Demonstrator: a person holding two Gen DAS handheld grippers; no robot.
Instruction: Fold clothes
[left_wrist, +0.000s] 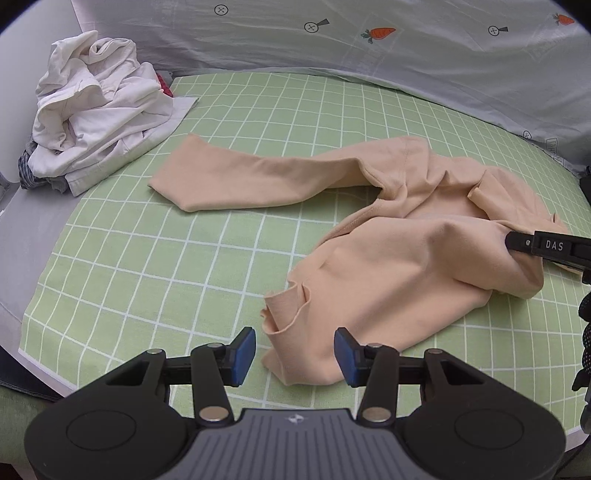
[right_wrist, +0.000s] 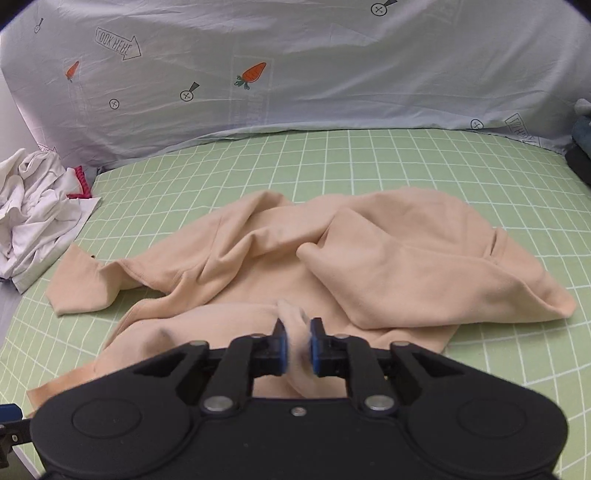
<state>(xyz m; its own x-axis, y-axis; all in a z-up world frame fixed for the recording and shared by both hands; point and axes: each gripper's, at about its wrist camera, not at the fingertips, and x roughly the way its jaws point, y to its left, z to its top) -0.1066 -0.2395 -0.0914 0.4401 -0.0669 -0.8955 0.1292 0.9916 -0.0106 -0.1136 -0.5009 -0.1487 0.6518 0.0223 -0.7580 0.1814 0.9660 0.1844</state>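
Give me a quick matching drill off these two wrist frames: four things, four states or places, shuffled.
Things:
1. left gripper
2. right gripper
3. peach top
4. white pile

States/places:
A. crumpled heap at the far left of the green grid sheet
B. open, nothing between the pads
C. spread out rumpled, one sleeve stretched flat to the left
D. shut on a pinch of peach fabric

Pairs: 1-B, 2-D, 3-C, 4-A

Black linkage arms, silver pivot screws, blue-padded fingers (left_wrist: 242, 356), "DAS" lettering.
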